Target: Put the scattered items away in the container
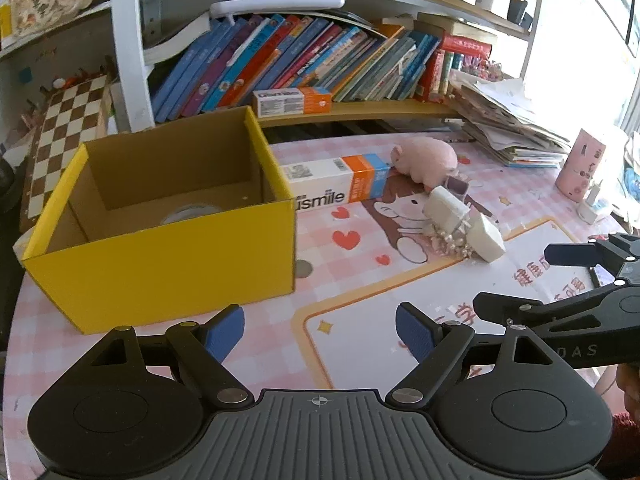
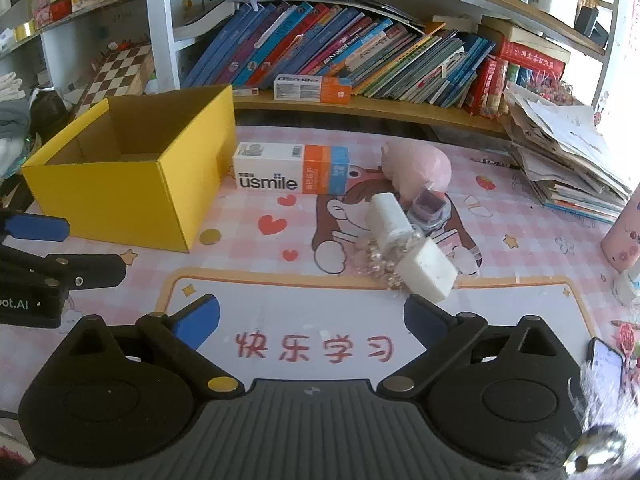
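Both tongs, left [image 1: 320, 330] and right [image 2: 312, 322], gape wide with nothing in them. Yellow box [image 2: 120, 184] at 10 o'clock, usmile carton [image 2: 290, 174] beside it.

The front wall of the yellow cardboard box [image 1: 160, 256] hides most of a round, pale thing [image 1: 191, 213] lying inside it, so I cannot tell what it is. The box also covers one end of the white and orange toothpaste carton [image 1: 336, 180]. The small purple square thing [image 2: 430, 204] is half hidden behind the white plastic block [image 2: 390, 216].
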Motion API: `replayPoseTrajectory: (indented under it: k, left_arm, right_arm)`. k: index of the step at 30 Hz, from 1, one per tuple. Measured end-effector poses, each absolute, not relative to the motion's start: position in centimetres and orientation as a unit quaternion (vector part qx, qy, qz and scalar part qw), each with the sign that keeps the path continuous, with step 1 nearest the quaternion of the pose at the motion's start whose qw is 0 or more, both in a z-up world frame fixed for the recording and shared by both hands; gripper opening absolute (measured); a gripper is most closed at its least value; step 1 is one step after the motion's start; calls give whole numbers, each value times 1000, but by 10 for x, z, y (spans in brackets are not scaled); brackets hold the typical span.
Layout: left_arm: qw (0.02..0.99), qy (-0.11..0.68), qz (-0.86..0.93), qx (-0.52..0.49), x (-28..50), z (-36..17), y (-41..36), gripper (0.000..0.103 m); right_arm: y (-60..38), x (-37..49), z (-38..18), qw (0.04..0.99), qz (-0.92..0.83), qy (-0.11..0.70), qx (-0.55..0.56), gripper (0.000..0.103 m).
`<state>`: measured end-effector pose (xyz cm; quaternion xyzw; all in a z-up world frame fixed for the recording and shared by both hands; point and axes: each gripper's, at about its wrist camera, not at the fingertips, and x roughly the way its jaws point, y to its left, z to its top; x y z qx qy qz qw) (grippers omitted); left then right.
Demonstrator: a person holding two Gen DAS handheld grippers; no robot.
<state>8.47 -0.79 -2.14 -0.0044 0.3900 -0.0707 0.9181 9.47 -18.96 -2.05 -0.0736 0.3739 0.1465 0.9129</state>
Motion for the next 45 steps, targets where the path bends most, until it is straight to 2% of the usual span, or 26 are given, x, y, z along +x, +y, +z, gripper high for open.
replayPoseTrajectory:
  k: [18, 32, 35, 39, 45]
  left_arm:
    - [913, 405, -43, -8, 112, -26, -65, 85]
    - [914, 403, -26, 32, 132, -23, -103, 85]
    - [911, 408, -26, 45, 138, -25, -110, 85]
    - [912, 407, -32, 49, 147, -24, -118, 85]
    - [912, 404, -41, 52, 161, -24, -130, 85]
  right_arm:
    - [-243, 135, -32, 901, 187, 384, -81, 100]
    - [-279, 164, -41, 901, 190, 386, -59, 100]
    - [-285, 173, -44, 902, 188, 384, -62, 97]
    - [-290, 181, -52, 898, 188, 392, -66, 83]
    - [-296, 187, -59, 893, 202, 396, -77, 71]
